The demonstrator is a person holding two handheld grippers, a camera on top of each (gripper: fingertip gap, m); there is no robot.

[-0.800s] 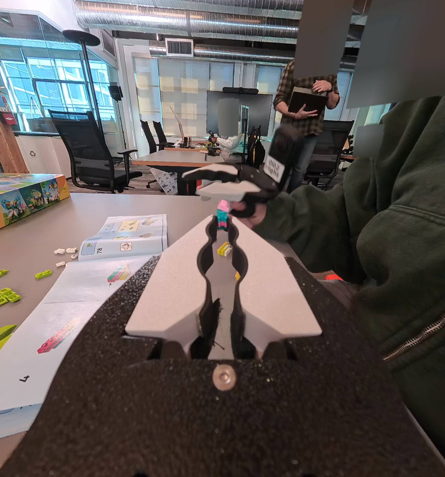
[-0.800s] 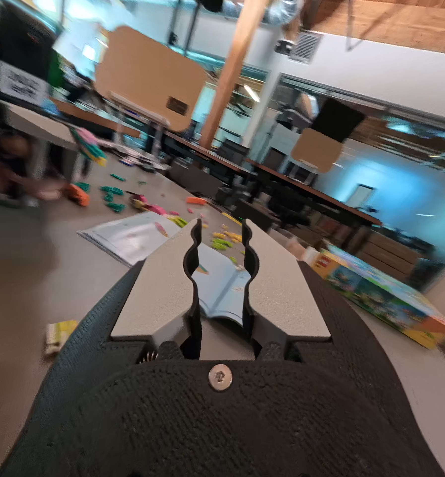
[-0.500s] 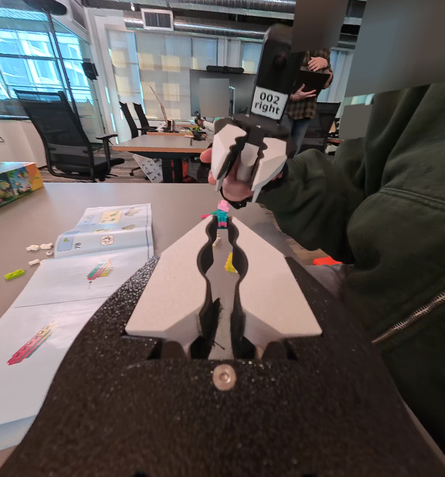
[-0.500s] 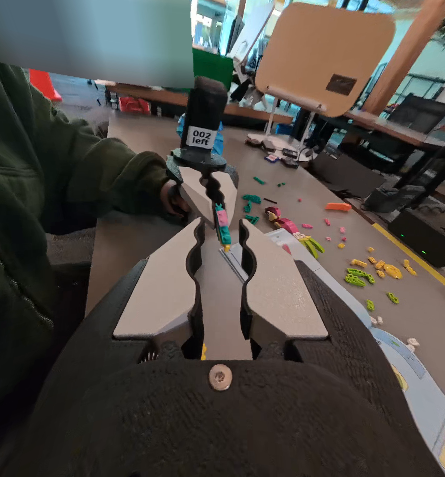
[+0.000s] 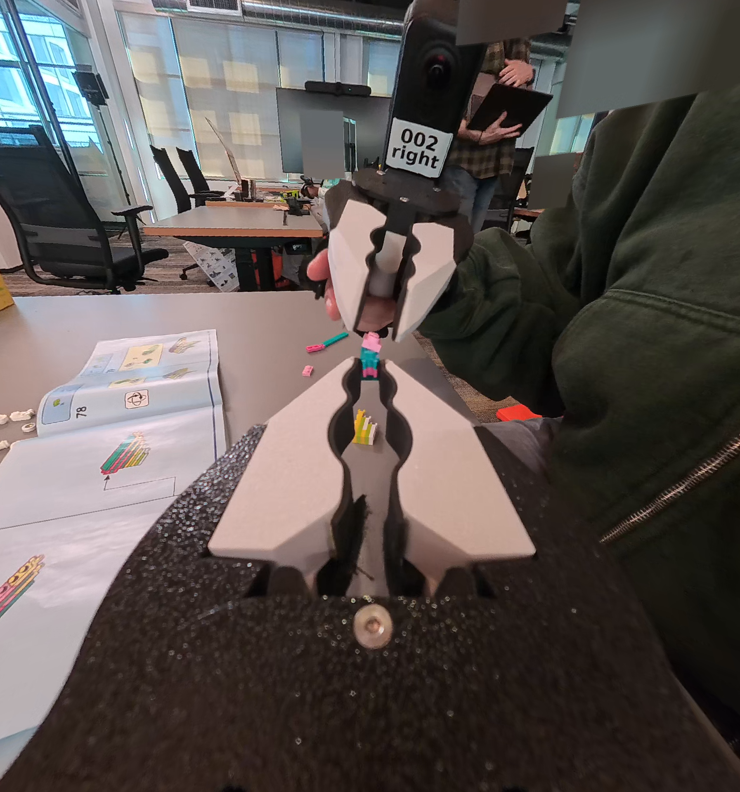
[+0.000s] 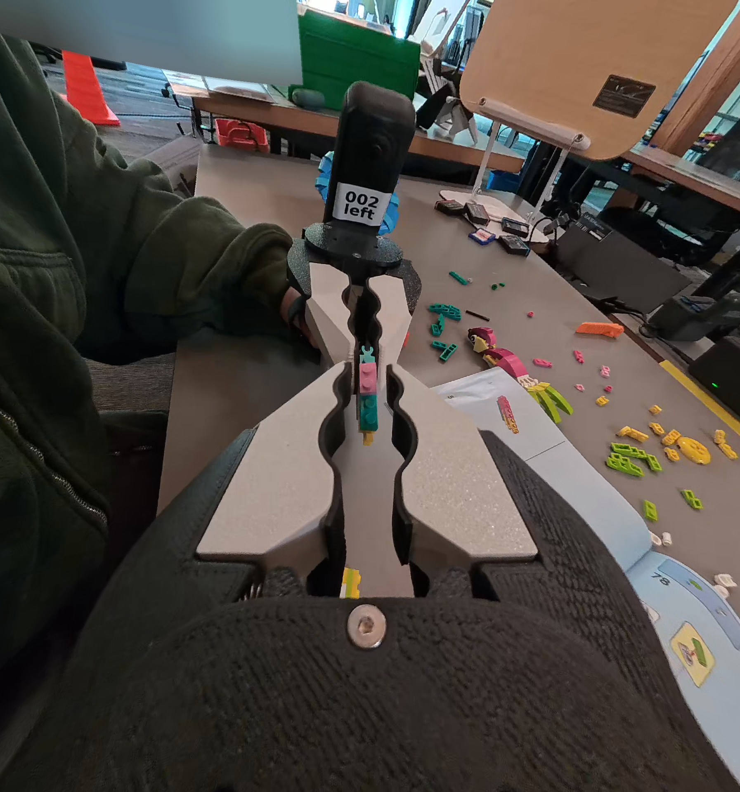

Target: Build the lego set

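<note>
Since half a second ago I have brought my right hand-held gripper (image 5: pixel 374 330) down and closer, so its tips now sit just above the pink top of the brick strip (image 5: pixel 369 355) that my left hand-held gripper (image 5: pixel 369 368) pinches at its tips. From the right wrist view, the right hand-held gripper (image 6: pixel 366 377) is spread, its jaws on either side of the brick strip (image 6: pixel 367 400) with a gap on both sides and not gripping it. The left hand-held gripper (image 6: pixel 366 343) is pressed together on the strip's far end.

The step, as I judge it, is to take or press the strip with my right side. To do it well I should keep both sets of tips in line, close slowly on the flat sides of the pink and teal bricks, and hold the left grip firm so the strip does not twist or pop apart.

Below the strip, on the bench (image 5: pixel 145 325), lies a small yellow and green piece (image 5: pixel 364 428). To the left of the strip the instruction booklet (image 5: pixel 115 428) lies open. Beyond it in the right wrist view are loose green bricks (image 6: pixel 629 458), yellow bricks (image 6: pixel 685 448) and a half-built bird (image 6: pixel 505 358). Nothing blocks the tips; my own sleeve (image 5: pixel 509 283) is near.
</note>
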